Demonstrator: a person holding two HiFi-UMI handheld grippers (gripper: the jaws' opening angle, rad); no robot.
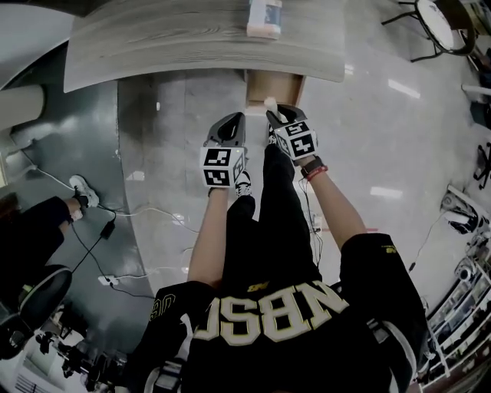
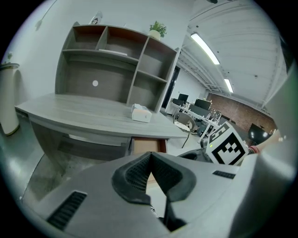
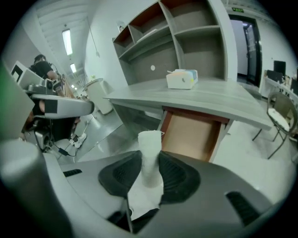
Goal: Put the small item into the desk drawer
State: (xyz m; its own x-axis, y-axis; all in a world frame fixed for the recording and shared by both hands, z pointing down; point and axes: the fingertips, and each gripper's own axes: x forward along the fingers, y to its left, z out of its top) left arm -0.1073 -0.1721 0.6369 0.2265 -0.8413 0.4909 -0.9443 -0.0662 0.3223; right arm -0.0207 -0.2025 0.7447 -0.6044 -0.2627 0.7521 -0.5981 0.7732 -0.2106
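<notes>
right gripper view: roll [image 3: 150,158] between jaws

**Drawer [image 1: 275,87] Out Below the Desk [image 1: 176,42]**

The drawer juts from under the desk, below a box [image 1: 265,18] resting on top. A shelf unit [image 2: 116,74] rises at the desk's back, with what looks like a plant [image 2: 157,29] atop it.

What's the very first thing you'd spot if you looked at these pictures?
The white roll pinched upright in the right gripper sits front and centre in the right gripper view. Just beyond it, the open drawer gapes empty under the grey desk, and a small white box sits on the desktop.
</notes>
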